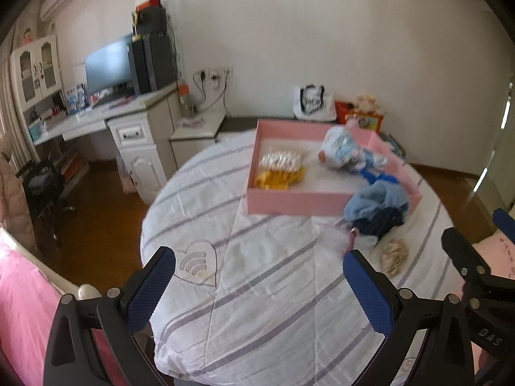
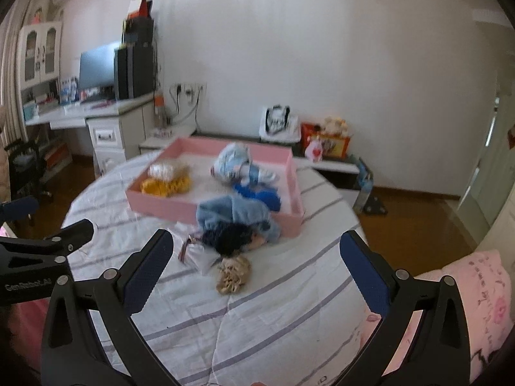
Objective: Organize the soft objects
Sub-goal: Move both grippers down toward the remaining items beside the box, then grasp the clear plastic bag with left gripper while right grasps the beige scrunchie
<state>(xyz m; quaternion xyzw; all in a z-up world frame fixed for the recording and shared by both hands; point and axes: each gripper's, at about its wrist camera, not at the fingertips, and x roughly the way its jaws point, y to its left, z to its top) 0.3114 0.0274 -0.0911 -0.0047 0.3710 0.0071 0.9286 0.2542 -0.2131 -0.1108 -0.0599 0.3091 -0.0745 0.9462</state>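
Note:
A pink box [image 1: 289, 202] [image 2: 161, 204] lies on the striped white bed cover [image 1: 273, 289] [image 2: 273, 305]. Inside it are a yellow and white knit item [image 1: 280, 170] [image 2: 167, 180], a light blue plush doll [image 1: 344, 148] [image 2: 238, 164] and a bright blue cloth [image 2: 260, 194]. A light blue and dark navy bundle [image 1: 376, 209] [image 2: 235, 225] hangs over the box's near wall onto the bed. A beige scrunchie [image 1: 394, 254] [image 2: 233, 273] lies in front of it. My left gripper [image 1: 259, 283] and right gripper [image 2: 256, 267] are both open and empty, above the bed.
A white desk [image 1: 106, 115] with a monitor [image 1: 107, 64] stands at the left. A low shelf with a white bag [image 1: 312, 99] and toys runs along the far wall. A pink pillow [image 2: 466, 305] lies at the right. The wood floor surrounds the bed.

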